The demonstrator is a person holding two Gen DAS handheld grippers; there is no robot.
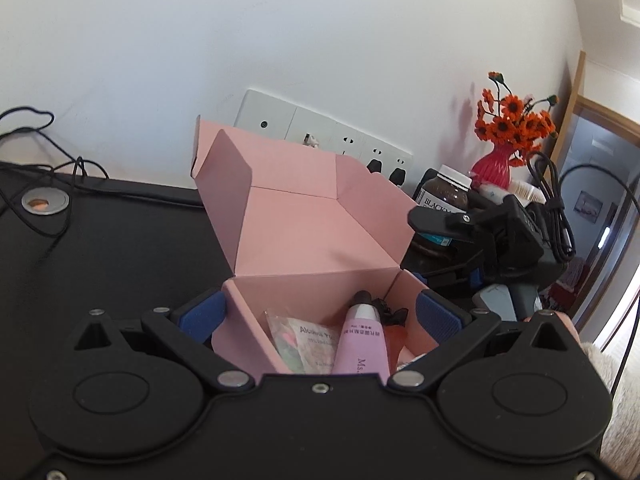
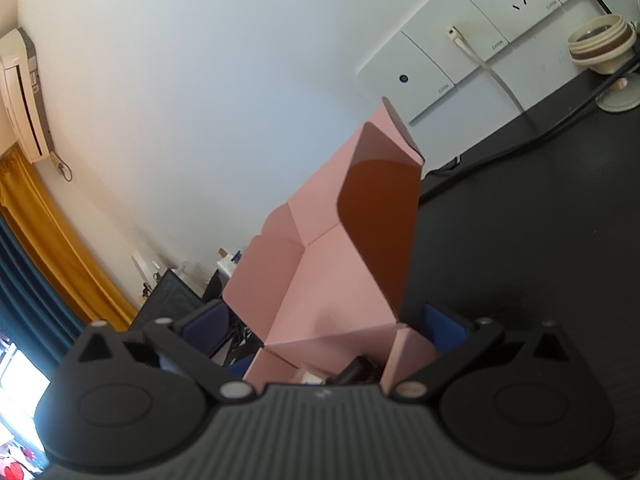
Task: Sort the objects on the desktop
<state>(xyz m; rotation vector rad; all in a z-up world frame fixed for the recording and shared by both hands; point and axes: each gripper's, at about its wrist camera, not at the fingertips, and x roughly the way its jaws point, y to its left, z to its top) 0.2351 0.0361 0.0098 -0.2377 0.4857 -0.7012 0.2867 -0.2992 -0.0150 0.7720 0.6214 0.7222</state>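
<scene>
Currently, both the left gripper point(image 1: 320, 312) and the right gripper point(image 2: 328, 332) stood spread wide, straddling the open pink cardboard box point(image 1: 312, 232) without gripping it.

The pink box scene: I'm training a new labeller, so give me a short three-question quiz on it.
1. True or false: the lid of the pink box is shut.
2. Which lies inside the box? A) the pink tube B) the brown bottle C) the red vase
3. Fill in: both pads of the left claw stand ____ the box walls, one on each side.

Key:
1. False. The lid stands open.
2. A. The bottle and the vase stand on the desk beside the box.
3. Outside. The claw is open.
</scene>
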